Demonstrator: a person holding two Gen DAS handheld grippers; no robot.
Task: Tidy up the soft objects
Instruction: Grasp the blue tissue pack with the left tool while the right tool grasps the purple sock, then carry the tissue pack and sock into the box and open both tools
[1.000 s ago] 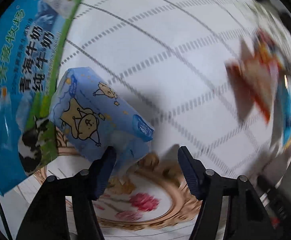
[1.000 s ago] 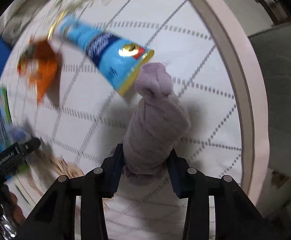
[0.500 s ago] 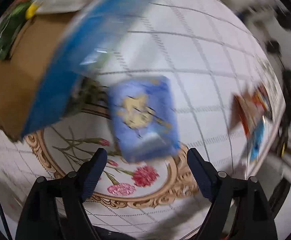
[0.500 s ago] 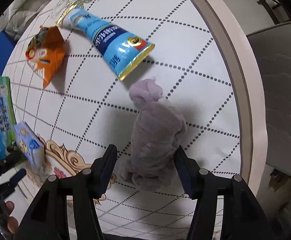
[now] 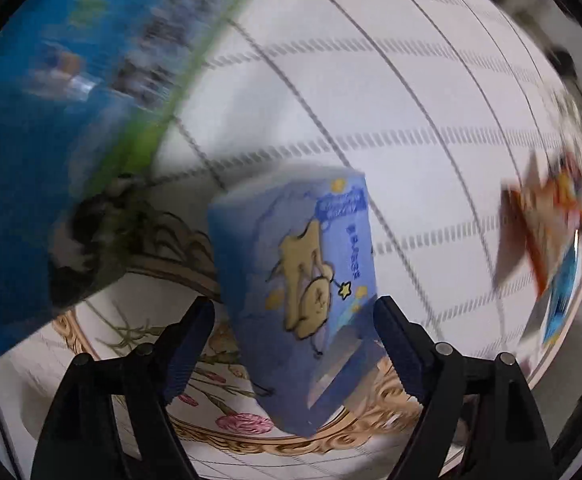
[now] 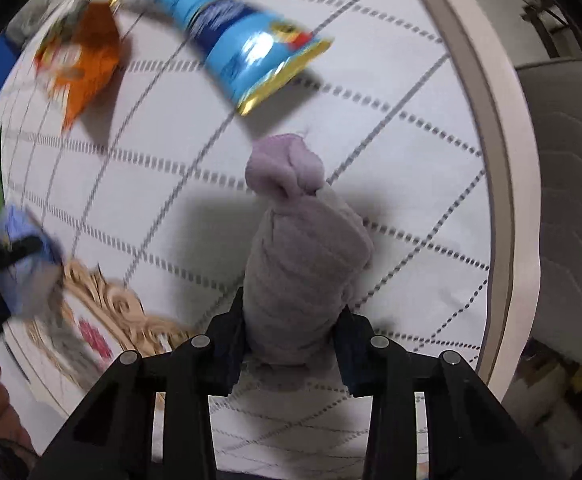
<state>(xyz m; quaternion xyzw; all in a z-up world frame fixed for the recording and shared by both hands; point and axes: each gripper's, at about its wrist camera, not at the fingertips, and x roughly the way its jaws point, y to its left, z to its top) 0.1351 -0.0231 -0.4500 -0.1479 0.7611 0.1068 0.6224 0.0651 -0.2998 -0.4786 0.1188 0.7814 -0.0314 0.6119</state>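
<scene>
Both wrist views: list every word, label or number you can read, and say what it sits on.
None can be read.
Blue milk carton: print smeared by motion.
Blue tissue pack: small label and side characters too blurred.
Blue tube: logo blurred.
Orange snack bag: blurred.
Purple rolled cloth: no text.

Heavy motion blur, soft shadows
</scene>
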